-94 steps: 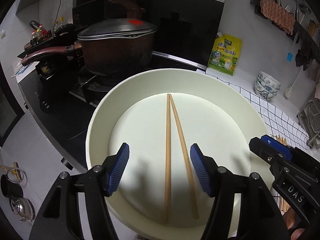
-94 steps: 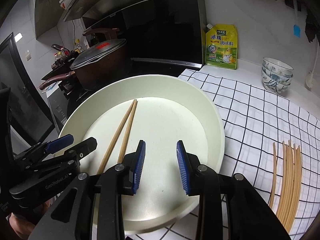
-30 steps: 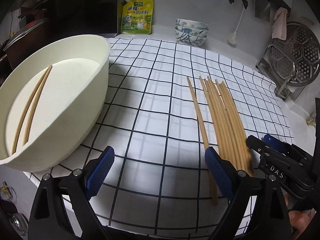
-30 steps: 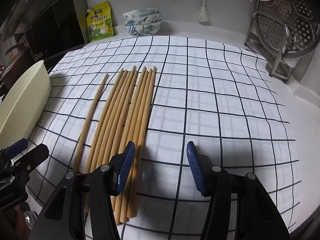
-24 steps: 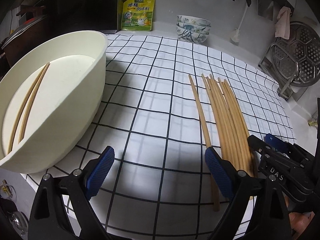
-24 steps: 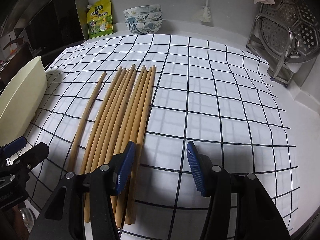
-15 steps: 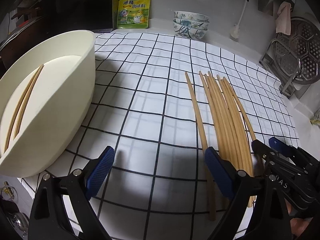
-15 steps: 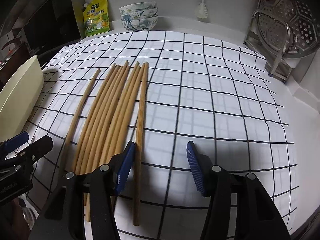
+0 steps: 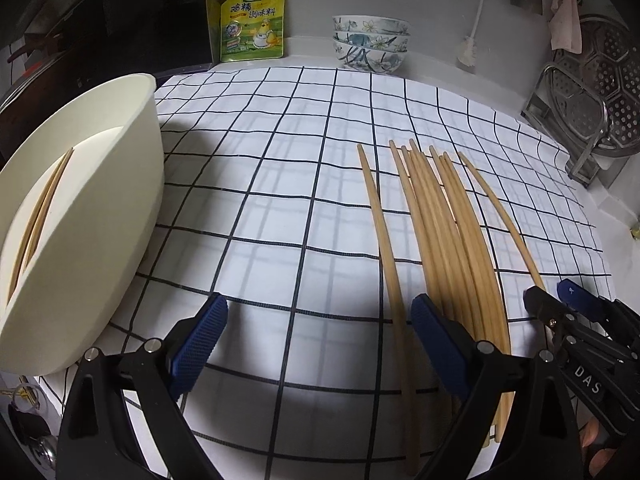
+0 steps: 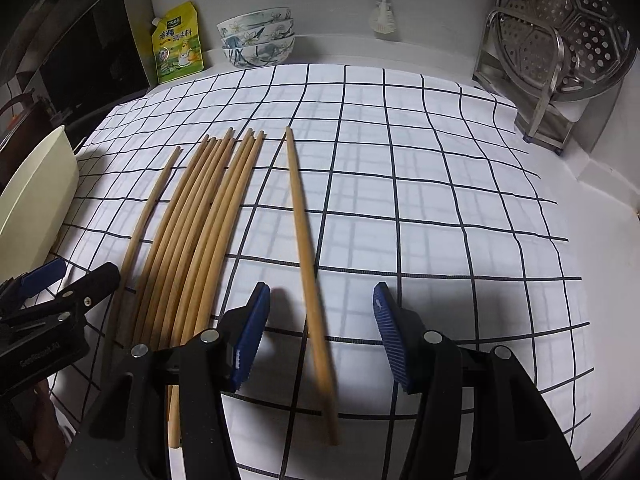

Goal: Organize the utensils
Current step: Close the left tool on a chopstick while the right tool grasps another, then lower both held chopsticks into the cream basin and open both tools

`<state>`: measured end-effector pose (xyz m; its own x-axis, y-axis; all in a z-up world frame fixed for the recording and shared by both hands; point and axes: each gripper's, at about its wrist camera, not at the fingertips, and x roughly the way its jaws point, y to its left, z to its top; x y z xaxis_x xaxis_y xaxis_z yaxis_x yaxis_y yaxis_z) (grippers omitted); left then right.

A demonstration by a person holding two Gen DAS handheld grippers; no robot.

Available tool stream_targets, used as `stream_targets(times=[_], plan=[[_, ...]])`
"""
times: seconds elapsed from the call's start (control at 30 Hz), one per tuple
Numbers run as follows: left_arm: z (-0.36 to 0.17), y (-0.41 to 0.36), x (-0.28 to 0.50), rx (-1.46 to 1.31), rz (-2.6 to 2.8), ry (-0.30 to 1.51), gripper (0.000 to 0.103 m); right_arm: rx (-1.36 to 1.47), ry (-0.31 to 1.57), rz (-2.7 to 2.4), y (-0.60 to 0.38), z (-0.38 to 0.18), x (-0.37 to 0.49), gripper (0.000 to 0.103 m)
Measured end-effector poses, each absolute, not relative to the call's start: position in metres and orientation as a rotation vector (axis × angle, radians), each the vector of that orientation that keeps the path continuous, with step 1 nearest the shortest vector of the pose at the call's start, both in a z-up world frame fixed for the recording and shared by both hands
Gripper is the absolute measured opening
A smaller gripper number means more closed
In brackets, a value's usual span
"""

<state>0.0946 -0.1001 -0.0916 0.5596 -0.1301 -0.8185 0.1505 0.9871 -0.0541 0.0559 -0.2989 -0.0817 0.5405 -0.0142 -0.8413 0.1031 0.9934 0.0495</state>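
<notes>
Several wooden chopsticks (image 9: 448,236) lie side by side on the checked cloth (image 9: 280,200). One chopstick (image 10: 306,260) lies apart at the right of the bundle (image 10: 192,232), between the open jaws of my right gripper (image 10: 318,334). My left gripper (image 9: 318,346) is open and empty, with the leftmost chopstick (image 9: 390,264) just inside its right finger. A cream bowl (image 9: 132,200) at the left holds two chopsticks (image 9: 38,216). The bowl's side also shows in the right wrist view (image 10: 32,196).
A yellow seasoning pouch (image 9: 253,20) and stacked patterned bowls (image 9: 370,42) stand at the back wall. A steel steamer rack (image 10: 560,40) stands at the right. The stove and the dark hood (image 9: 100,20) are at the left. The counter's edge is close below both grippers.
Both grippers have swung from over the bowl to the chopsticks on the cloth. In the last half second the rightmost chopstick has shifted right, away from the bundle, between my right jaws.
</notes>
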Motion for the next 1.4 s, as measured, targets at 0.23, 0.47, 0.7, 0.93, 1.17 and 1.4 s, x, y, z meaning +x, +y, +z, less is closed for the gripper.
stream_targets(times=[0.23,0.47,0.7,0.93,1.17,1.4], plan=[[-0.098,-0.107,0.093,0.075,-0.158,0.954,0.089,0.074,0.989,-0.102,-0.3,-0.083,0.06,0.052],[-0.093,-0.116,0.092,0.094,-0.188,0.935,0.058,0.056,0.978,-0.113,-0.302,-0.083,0.067,0.052],[-0.09,-0.12,0.092,0.071,-0.239,0.942,0.007,0.02,0.974,-0.058,-0.286,-0.082,0.068,0.006],[-0.087,-0.109,0.088,0.03,-0.266,0.963,0.007,0.128,0.957,-0.023,-0.29,-0.074,0.059,0.006],[-0.061,-0.093,0.075,-0.002,-0.301,0.921,0.007,0.192,0.891,0.007,-0.274,-0.046,0.043,0.006],[-0.019,-0.05,0.064,-0.045,-0.283,0.824,0.007,0.181,0.813,0.085,-0.233,-0.005,0.038,0.006]])
